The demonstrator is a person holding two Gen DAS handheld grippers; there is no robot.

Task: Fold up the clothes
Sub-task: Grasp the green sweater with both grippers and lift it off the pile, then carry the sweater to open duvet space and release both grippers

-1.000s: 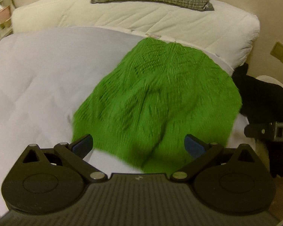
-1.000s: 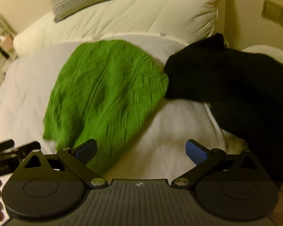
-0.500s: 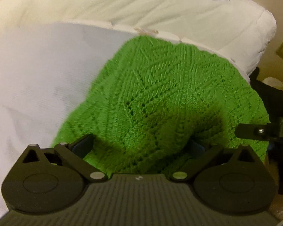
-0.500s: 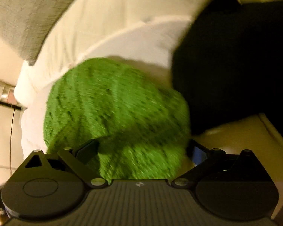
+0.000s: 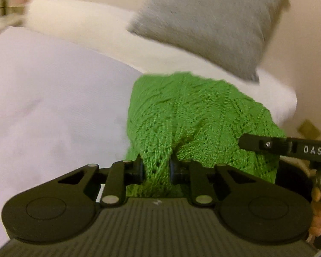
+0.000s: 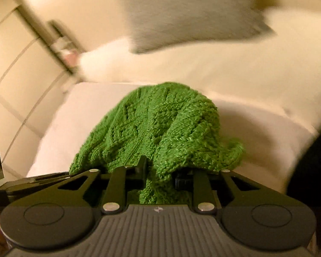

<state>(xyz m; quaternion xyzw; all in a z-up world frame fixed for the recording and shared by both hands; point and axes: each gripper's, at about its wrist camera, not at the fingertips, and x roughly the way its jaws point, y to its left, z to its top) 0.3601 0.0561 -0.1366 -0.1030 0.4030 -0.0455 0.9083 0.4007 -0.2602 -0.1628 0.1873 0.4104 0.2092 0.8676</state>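
Note:
A green knitted sweater [image 5: 194,117] lies on the white bed cover [image 5: 53,107], its near edge bunched up. My left gripper [image 5: 156,169] is shut on a fold of that near edge. My right gripper [image 6: 159,177] is shut on another part of the sweater's [image 6: 160,124] near edge, to the right of the left one. The right gripper's black finger [image 5: 286,147] shows at the right of the left wrist view, over the sweater. The sweater's far part rests on the bed.
A grey pillow [image 5: 211,21] leans on a white duvet roll [image 5: 85,27] at the head of the bed. A black garment [image 6: 314,160] lies at the right edge. A shelf [image 6: 62,40] stands by the wall at the left.
Both grippers were open above the sweater's near edge; both have closed on the knit. Both views have tipped up, with the pillow now larger in frame.

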